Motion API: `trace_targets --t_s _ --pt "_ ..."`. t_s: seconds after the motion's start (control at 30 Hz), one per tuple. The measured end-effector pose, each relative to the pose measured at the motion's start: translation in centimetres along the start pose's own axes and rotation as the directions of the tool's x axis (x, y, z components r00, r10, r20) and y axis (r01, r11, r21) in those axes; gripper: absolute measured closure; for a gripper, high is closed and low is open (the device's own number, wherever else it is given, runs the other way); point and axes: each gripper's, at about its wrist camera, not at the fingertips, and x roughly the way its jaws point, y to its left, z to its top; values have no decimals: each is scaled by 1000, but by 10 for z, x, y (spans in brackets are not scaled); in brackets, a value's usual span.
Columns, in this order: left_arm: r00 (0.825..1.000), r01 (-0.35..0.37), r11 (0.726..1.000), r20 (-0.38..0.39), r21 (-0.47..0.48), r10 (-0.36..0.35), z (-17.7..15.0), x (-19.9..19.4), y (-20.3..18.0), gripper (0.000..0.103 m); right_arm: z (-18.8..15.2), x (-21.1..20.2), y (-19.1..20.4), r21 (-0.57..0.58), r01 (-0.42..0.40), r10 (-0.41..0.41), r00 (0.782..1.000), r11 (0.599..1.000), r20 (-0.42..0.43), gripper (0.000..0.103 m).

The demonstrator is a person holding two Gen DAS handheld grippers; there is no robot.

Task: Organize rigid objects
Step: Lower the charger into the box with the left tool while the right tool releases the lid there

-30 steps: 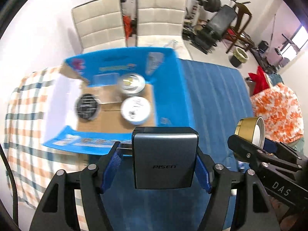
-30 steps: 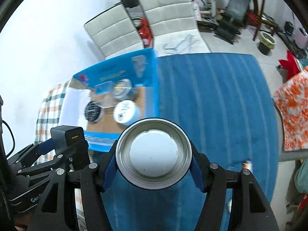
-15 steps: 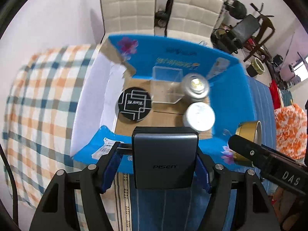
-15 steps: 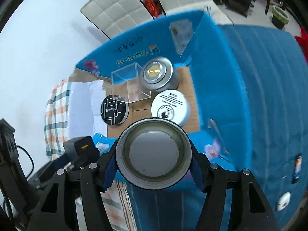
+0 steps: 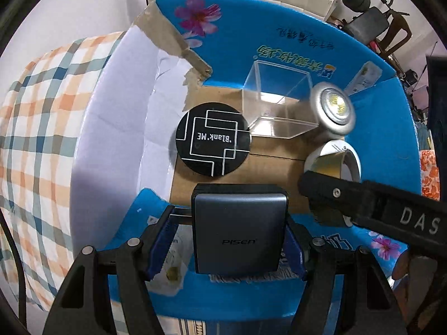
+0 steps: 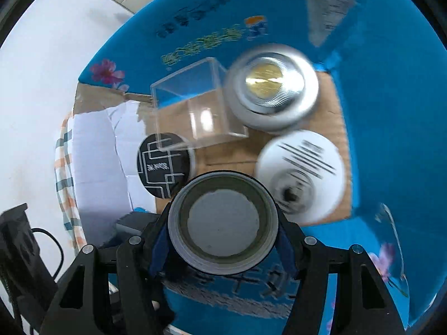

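Inside box, near edge: the dark grey square PISEN charger block (image 5: 240,230) is held over the near wall of the blue-lined open cardboard box (image 5: 293,42), above the bare brown floor by the near-left corner.
Left gripper: the left gripper (image 5: 232,240) is clamped on the charger, blue pads pressed on both its sides; pointed straight down.
Right gripper: the right gripper (image 6: 222,247) is clamped on the silver-grey tape roll with gold inner face (image 6: 223,219); roll seen end-on, over the near-middle of the box floor.
Change: a second ago both loads were seen short of the box over the blue striped cloth; both have since been carried over the near wall and lowered. Grip widths unchanged.
Meaning: transport judged nearly done; release into free floor space judged the next step, nothing set down yet.
Already in box: black round tin with white line print (image 5: 213,138) at left-middle; clear square plastic case (image 5: 276,106) against the far wall; silver round tin with gold centre (image 6: 272,90) at far right; white round tin with black print (image 6: 300,176) at near right.
Charger look: matte, rounded corners, rigid, logo facing camera; plug side not visible.
Tape look: hollow core, thick wall, rigid.
Risk: tape roll close beside white tin and black tin; tight gap judged likely.
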Motion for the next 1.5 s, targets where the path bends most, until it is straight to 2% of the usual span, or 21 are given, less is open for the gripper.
trace_targets --t_s 0.1,0.27,0.47,0.6,0.67,0.8,0.9,0.93,1.0,1.03,1.07,1.33,1.5 --pt "1000 4 1000 -17 -10 -4 3 7 3 35 11 10 9 -14 7 -7 1000 1000 -28 36" --pt "999 4 998 -42 -58 -6 11 18 18 35 21 28 19 -62 89 -91 995 994 -32 36" --pt "997 5 999 -71 -47 -9 12 25 19 35 28 35 27 -82 100 -103 994 992 -26 35" --pt "996 15 998 -92 -60 -20 13 27 21 34 28 33 29 -93 100 -103 994 991 -23 25" --pt "994 8 998 -111 -55 -14 12 26 21 34 29 33 30 -90 105 -108 994 990 -28 23" --pt "995 -9 999 -96 -40 5 14 15 21 34 25 28 29 -91 99 -103 994 991 -39 22" --pt "997 -8 999 -78 -38 5 16 7 22 26 20 19 23 -102 100 -104 994 990 -36 22" --pt "997 -11 999 -76 -39 8 16 5 23 16 15 14 21 -109 101 -105 994 989 -32 21" --pt "997 -33 999 -66 -34 31 17 -1 24 3 9 8 22 -122 92 -96 995 988 -29 14" --pt "998 -38 999 -59 -32 36 16 -5 25 1 5 3 22 -130 109 -113 993 986 -19 10" --pt "998 -39 999 -56 -35 37 16 -7 26 1 3 -1 22 -137 128 -130 991 982 -4 1" --pt "998 -61 997 -35 -40 60 12 -30 26 1 -8 -37 13 -203 248 -234 968 947 91 0" --pt "996 -86 996 -17 -29 85 5 -29 28 1 -16 -55 -6 -205 296 -278 954 933 116 0"
